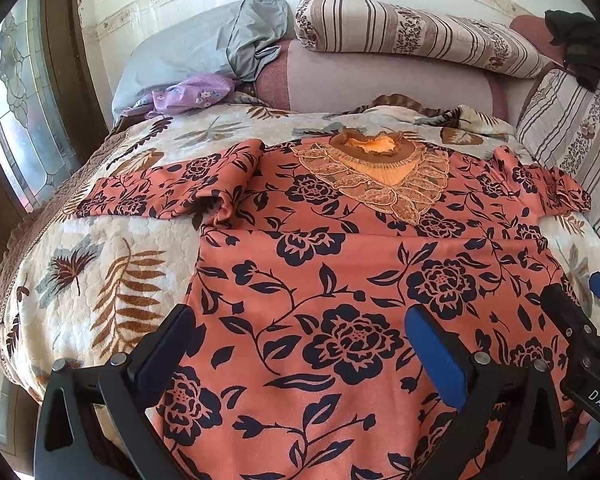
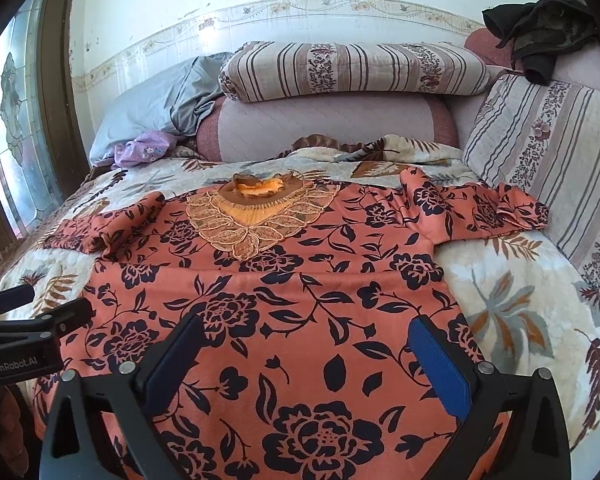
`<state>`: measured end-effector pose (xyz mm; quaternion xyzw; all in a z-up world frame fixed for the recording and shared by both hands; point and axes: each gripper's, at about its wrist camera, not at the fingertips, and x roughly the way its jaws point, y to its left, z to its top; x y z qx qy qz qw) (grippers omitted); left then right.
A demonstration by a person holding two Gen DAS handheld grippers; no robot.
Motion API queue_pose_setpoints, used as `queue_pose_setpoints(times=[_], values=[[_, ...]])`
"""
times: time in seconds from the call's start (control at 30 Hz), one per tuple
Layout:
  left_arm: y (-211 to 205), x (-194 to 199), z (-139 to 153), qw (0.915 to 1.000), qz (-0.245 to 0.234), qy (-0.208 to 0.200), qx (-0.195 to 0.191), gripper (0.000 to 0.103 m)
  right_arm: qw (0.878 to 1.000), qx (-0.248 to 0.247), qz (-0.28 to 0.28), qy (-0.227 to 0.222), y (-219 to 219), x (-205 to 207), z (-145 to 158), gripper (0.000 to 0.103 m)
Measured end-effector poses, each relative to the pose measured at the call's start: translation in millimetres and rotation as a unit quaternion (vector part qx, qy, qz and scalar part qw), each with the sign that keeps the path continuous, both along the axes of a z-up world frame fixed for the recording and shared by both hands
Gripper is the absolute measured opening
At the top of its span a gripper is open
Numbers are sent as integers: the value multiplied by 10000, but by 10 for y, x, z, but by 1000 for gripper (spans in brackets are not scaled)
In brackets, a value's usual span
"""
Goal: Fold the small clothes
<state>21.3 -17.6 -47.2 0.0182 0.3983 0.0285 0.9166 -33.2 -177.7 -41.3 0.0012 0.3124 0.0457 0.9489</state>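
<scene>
Left gripper (image 1: 304, 344): jaws spread wide, nothing between them, hovering over the lower left part of the garment; its left finger sits at the fabric's left edge, its blue-padded right finger (image 1: 436, 354) over the flower print. Right gripper (image 2: 312, 354): jaws likewise spread wide and holding nothing, poised over the lower right part of the same garment. Each gripper shows at the margin of the other's view, the two side by side.

Salmon-orange top with a dark navy flower-and-vine print (image 1: 340, 272): laid flat and face-up on the bed, hem toward the grippers, neckline toward the headboard. Its tan lace collar panel with an orange centre (image 1: 380, 176) points in a V down the chest. Left sleeve (image 1: 172, 188) spread out sideways, with a bunched fold near the armpit; right sleeve (image 2: 480, 210) also stretched outward, rumpled at the cuff.

Cream quilted bedspread with brown and grey leaf motifs (image 1: 112, 264): lies under the whole garment. Beyond it: a mauve padded headboard bolster (image 2: 328, 120), a striped floral rolled quilt (image 2: 352, 70) on top, a grey-blue pillow (image 1: 188, 48), a crumpled lilac cloth (image 1: 188, 94), and a dark garment (image 2: 540, 36) in the far right corner.
</scene>
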Motion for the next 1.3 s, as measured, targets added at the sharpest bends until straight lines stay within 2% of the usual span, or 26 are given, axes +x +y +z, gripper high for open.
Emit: queue_pose_setpoints(times=[0.63, 1.3], values=[[-165, 25, 30, 9998, -82, 78, 161, 103, 9995, 308, 43, -38, -130, -19, 79, 103], [-183, 152, -91, 9997, -141, 179, 111, 103, 9996, 266, 87, 84, -106, 46, 26, 103]])
